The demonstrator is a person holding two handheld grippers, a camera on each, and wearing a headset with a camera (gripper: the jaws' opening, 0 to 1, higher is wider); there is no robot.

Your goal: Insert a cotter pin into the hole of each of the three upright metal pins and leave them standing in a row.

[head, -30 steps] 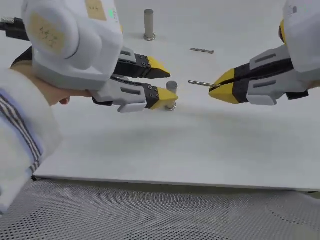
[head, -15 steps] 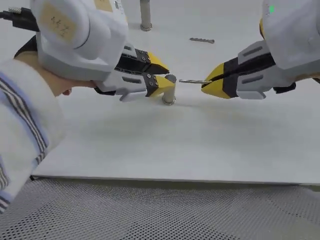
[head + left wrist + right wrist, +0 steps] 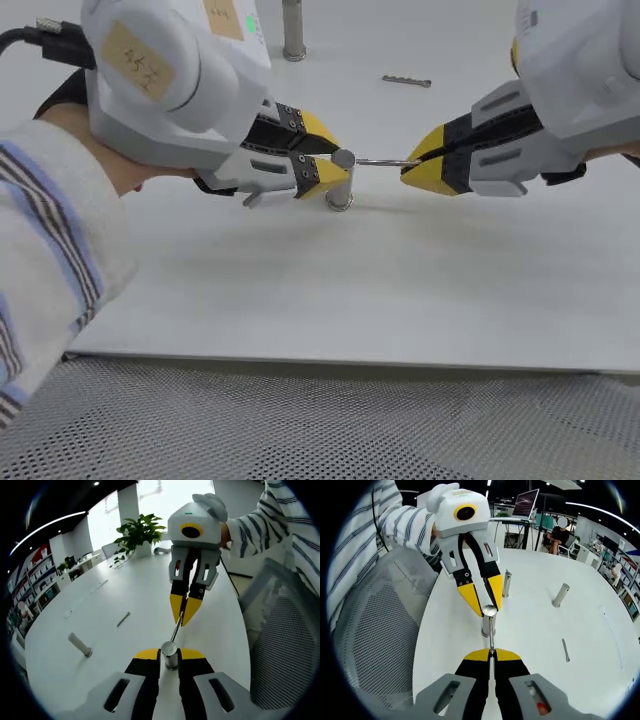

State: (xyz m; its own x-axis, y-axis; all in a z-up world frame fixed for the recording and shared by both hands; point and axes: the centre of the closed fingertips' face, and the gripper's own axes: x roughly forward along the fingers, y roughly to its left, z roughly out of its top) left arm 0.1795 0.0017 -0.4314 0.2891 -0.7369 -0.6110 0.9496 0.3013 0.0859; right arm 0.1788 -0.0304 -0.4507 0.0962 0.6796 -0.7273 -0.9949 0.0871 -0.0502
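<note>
White workbench (image 3: 300, 280) is stretching across the head view, with a mesh chair (image 3: 300, 430) along the bottom edge. At centre the held metal pin (image 3: 342, 188) is standing upright. The left gripper (image 3: 335, 160) is pointing in from the upper left, a striped sleeve (image 3: 50, 250) behind it, one jaw lying on each side of that pin. The right gripper (image 3: 418, 165) is pointing in level from the right, clenched on a cotter pin (image 3: 380, 162) whose tip is meeting the pin's top end. Whether it is entering the hole I cannot tell. Near the top edge a back pin (image 3: 293, 35) is standing, and a loose cotter pin (image 3: 405, 81) is lying flat to its right.

Looking through the left gripper view, its own jaws at the bottom are pressing close on both flanks of the held metal pin, gripping it with a narrow opening. The right gripper is hanging down from the top centre, jaws pinched together, the cotter pin slanting down to the pin's head. This view is adding a potted plant (image 3: 142, 530) at upper middle.

Looking through the right gripper view, its own jaws are closing tight on the cotter pin, which is running straight up the frame to the pin's head. This view is adding two more standing pins, a middle pin (image 3: 507, 583) just beyond and a far pin (image 3: 561, 595) at right, well apart.
</note>
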